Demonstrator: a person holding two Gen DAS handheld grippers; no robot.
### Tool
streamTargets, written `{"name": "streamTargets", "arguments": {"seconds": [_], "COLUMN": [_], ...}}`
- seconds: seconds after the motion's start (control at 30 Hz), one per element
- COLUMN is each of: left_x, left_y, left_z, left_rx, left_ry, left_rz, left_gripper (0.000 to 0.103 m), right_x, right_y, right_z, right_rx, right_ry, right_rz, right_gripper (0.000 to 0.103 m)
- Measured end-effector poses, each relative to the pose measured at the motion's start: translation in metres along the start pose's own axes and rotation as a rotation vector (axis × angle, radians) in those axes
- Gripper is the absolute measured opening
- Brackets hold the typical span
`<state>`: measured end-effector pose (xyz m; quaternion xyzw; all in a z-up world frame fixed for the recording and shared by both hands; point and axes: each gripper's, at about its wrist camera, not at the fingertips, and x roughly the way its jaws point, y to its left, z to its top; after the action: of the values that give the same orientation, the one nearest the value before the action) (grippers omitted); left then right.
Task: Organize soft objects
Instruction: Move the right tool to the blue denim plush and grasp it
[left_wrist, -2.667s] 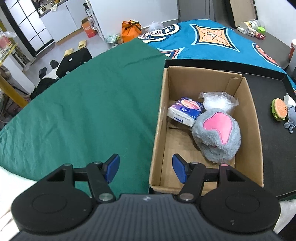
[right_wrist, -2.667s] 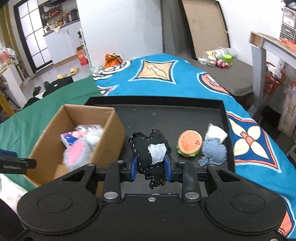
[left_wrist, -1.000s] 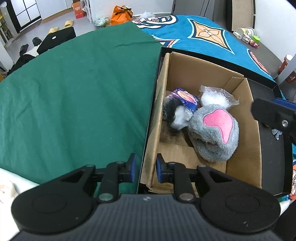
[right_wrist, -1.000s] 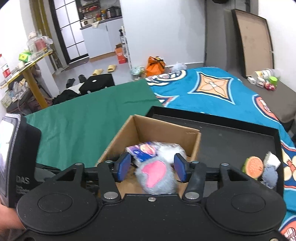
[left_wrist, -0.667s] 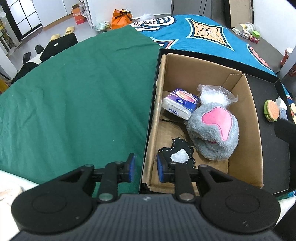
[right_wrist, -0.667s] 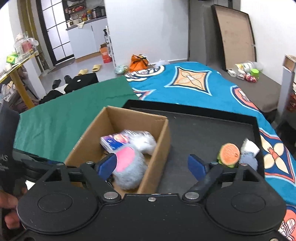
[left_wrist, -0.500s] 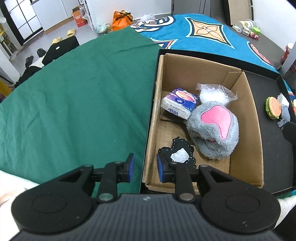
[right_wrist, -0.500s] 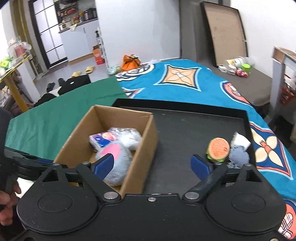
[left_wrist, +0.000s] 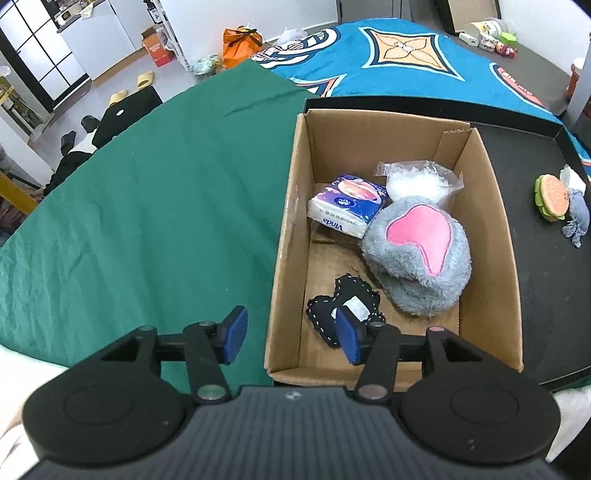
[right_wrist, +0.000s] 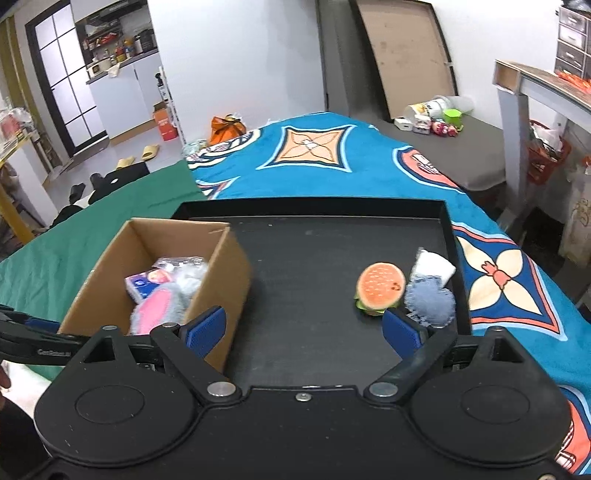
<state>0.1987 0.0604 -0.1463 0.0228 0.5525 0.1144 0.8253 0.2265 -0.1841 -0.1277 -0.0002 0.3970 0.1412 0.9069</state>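
Observation:
A cardboard box (left_wrist: 288, 229) (right_wrist: 229, 269) stands on the black tray (right_wrist: 314, 266). Inside lie a grey and pink plush (left_wrist: 421, 251), a tissue pack (left_wrist: 347, 208), a clear bag of white fluff (left_wrist: 417, 179) and a black stitched pouch (left_wrist: 351, 302). My left gripper (left_wrist: 291, 334) straddles the box's near left wall; its jaws are opening and the pads stand off the cardboard. My right gripper (right_wrist: 303, 328) hangs open and empty over the tray. A burger plush (right_wrist: 380, 288) (left_wrist: 552, 197), a blue-grey denim piece (right_wrist: 430, 301) and a white soft piece (right_wrist: 434, 266) lie just ahead of its right finger.
The tray rests on a surface covered with green cloth (left_wrist: 147, 206) and a blue patterned blanket (right_wrist: 332, 151). The tray's raised rim (right_wrist: 448, 236) runs close behind the burger. Beyond are the room floor, slippers and a desk (right_wrist: 543, 88) at the right.
My left gripper's jaws have spread away from the box wall. The black pouch dropped from my right gripper into the box, and that gripper opened wide and swung right toward the burger.

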Motion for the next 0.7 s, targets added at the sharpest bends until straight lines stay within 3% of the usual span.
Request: {"name": "streamTargets", "arguments": {"seconds": [0.4,0.7], "left_x": [0.007,0.011], "left_y": [-0.016,-0.026], "left_z": [0.004,0.007], "left_rx": [0.048,0.079], "left_ry": [0.038,0.057], "left_rz": [0.064,0.107], "left_gripper": [0.053,0.053], "right_x": [0.019,0.036], "right_y": [-0.044,-0.067], "right_z": [-0.008,-0.009], "right_rx": [0.051,0.048], "right_ry": [0.013,0.023], "right_rz": [-0.034,-0.055], "right_gripper": [0.091,0.083]}}
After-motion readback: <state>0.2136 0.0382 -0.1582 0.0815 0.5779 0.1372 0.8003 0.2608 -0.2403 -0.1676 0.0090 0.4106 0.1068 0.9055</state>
